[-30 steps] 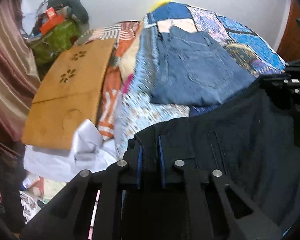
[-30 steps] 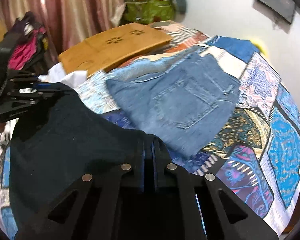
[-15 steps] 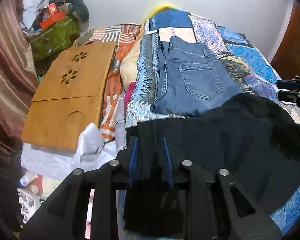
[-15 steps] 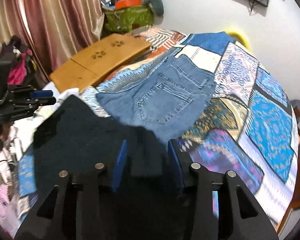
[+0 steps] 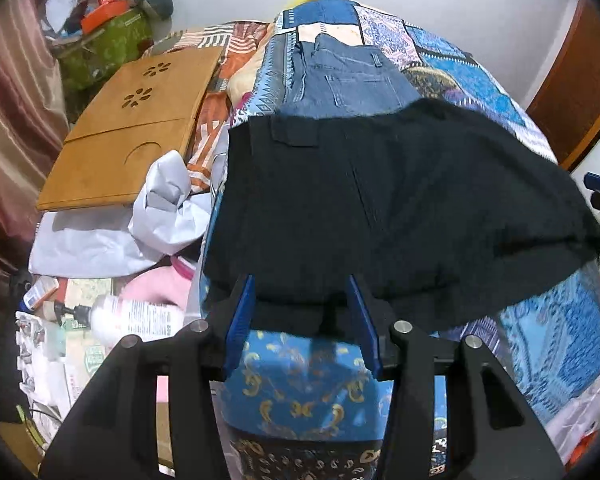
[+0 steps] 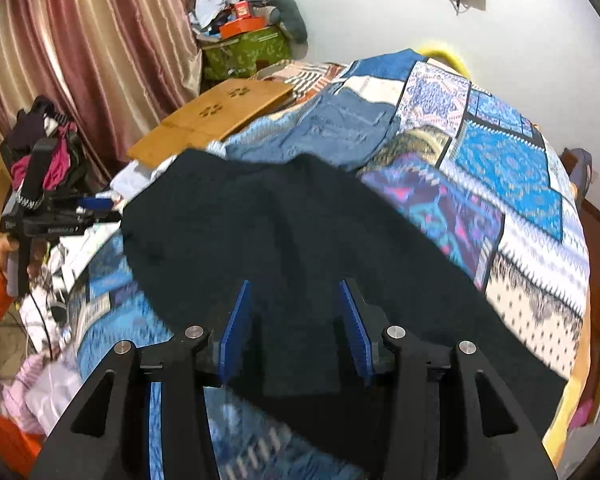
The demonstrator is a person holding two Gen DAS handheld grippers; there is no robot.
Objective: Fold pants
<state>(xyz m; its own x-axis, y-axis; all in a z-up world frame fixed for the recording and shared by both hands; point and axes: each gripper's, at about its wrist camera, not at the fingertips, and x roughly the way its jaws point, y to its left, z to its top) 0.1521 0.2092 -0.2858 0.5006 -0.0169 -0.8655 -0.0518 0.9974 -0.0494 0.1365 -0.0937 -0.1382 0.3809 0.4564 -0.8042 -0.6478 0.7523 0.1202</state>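
The black pants (image 5: pixel 400 208) lie folded and flat on the bed (image 5: pixel 548 332), on its patterned quilt, with the far edge just over the near end of the blue jeans (image 5: pixel 348 76) that are already folded further up. The left gripper (image 5: pixel 302 316) is spread; its jaws have just been opening, and the near hem of the pants is between the blue pads (image 5: pixel 240 312) but not pressed by them. The right gripper (image 6: pixel 296 328) is spread in the same way, its jaws also just opened, with the cloth between the pads and lying loose. I judge that both grippers have let the pants go on purpose, because the fold is laid down and the cloth now rests by its own weight. The two grippers stand at the two near corners, well apart, which keeps the edge straight while it is put down. In the right view the left gripper (image 6: pixel 96 210) shows at the far side, held by a hand (image 6: pixel 16 256) in an orange sleeve. A wooden board (image 5: pixel 132 132) and a white cloth (image 5: pixel 156 216) lie beside the bed and do not touch the pants. The fold looks almost finished; perhaps one more fold or some smoothing is left.
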